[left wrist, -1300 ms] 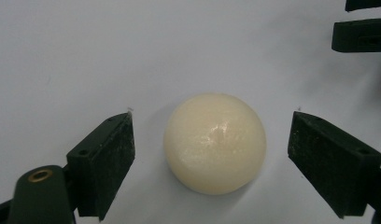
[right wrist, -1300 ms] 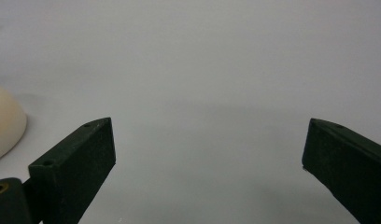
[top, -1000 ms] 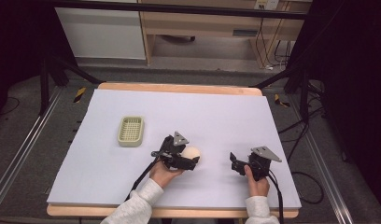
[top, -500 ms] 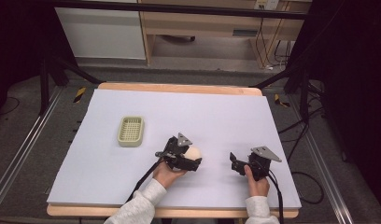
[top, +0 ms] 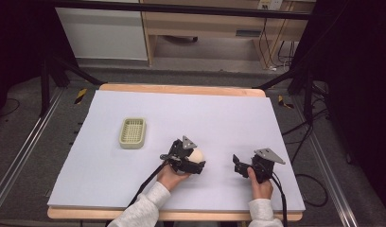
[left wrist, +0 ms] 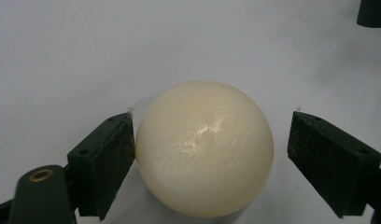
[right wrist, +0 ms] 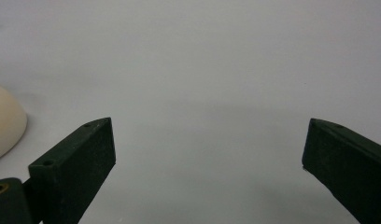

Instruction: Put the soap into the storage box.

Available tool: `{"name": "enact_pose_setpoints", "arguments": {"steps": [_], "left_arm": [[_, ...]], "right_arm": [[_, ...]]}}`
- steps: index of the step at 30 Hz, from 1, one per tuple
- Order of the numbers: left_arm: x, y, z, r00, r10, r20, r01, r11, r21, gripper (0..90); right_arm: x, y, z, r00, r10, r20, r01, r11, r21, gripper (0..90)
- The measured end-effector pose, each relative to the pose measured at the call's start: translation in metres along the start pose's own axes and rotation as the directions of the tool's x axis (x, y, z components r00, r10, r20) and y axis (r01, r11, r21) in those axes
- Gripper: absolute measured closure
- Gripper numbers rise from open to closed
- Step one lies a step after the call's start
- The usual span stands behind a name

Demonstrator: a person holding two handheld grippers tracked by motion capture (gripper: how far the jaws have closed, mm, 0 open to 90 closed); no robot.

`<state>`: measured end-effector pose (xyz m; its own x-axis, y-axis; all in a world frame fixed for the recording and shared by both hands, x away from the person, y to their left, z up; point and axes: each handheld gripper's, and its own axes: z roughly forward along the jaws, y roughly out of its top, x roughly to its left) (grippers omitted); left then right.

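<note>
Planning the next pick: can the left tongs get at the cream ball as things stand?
Probably yes: the cream ball already sits between the open left tongs, one jaw touching it, the other apart, nothing between.

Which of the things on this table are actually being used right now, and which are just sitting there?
In use:
- cream ball, between the open jaws of the left gripper, one jaw touching it

Lying about:
- small slotted tray, apart from the ball
- right gripper, open over the bare table

No legible txt, labels, brands or nos. on anything in view.
</note>
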<state>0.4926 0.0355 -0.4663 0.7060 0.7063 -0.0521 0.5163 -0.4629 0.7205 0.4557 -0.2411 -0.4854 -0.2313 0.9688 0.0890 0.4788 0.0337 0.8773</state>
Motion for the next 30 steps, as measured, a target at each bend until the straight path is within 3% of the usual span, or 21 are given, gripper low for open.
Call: {"name": "enact_pose_setpoints", "arguments": {"steps": [14, 30], "left_arm": [[0.002, -0.001, 0.005, 0.9999, -0.008, -0.008, 0.008, 0.9999, 0.010, 21.1], [0.001, -0.001, 0.011, 0.9999, -0.013, -0.005, 0.013, 0.9994, 0.033, 20.1]], "right_arm": [[0.000, 0.000, 0.000, 1.0000, 0.004, -0.003, -0.004, 1.000, 0.003, 3.1], [0.000, 0.000, 0.000, 1.0000, 0.001, -0.001, -0.001, 1.000, 0.000, 3.1]]}}
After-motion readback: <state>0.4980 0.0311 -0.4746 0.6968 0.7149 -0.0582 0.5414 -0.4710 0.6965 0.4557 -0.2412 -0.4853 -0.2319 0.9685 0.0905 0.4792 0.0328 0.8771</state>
